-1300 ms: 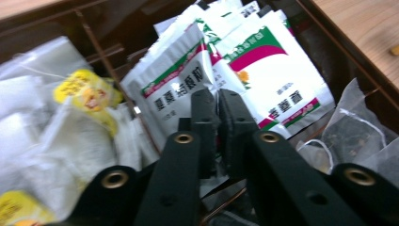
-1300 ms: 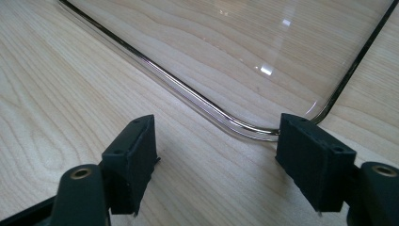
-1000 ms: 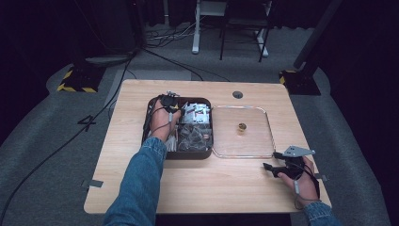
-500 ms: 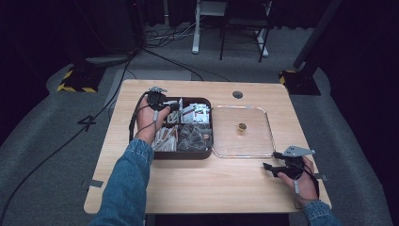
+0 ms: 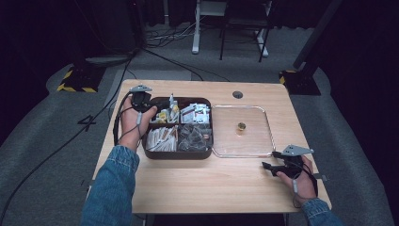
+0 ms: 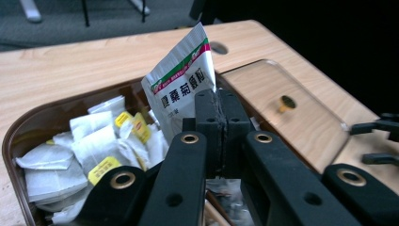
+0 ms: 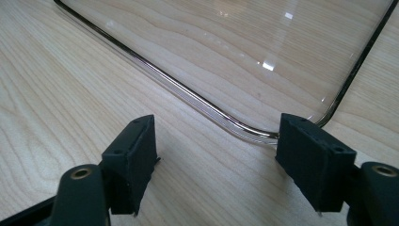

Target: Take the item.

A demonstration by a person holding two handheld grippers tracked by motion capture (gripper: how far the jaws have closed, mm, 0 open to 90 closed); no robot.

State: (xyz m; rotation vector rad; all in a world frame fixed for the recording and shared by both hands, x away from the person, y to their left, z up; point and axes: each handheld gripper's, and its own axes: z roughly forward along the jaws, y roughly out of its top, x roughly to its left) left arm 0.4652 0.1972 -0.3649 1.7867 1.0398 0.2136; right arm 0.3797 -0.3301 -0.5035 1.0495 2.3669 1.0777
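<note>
A brown compartment tray (image 5: 176, 155) of sachets and tea bags sits mid-table. My left gripper (image 5: 160, 104) is at its far left corner, shut on a white sachet (image 6: 181, 82) with a green and red stripe and printed characters. The sachet stands upright above the compartment of white tea bags (image 6: 94, 141) with yellow tags. To the tray's right lies a clear tray (image 5: 263, 141) with a small gold knob (image 5: 241, 126) in its middle. My right gripper (image 5: 269, 159) rests open on the table at that clear tray's near right corner (image 7: 263, 132), nothing between its jaws.
The wooden table (image 5: 202, 183) has bare wood along its front edge and a round cable hole (image 5: 238, 94) at the back. Other compartments of the brown tray hold paper sticks (image 5: 161, 137) and dark packets (image 5: 193, 136). Cables trail over the floor behind.
My left hand has drawn back to the left, from over the tray's middle to its far left corner, with the white sachet raised in the jaws. The right gripper has stayed put.
</note>
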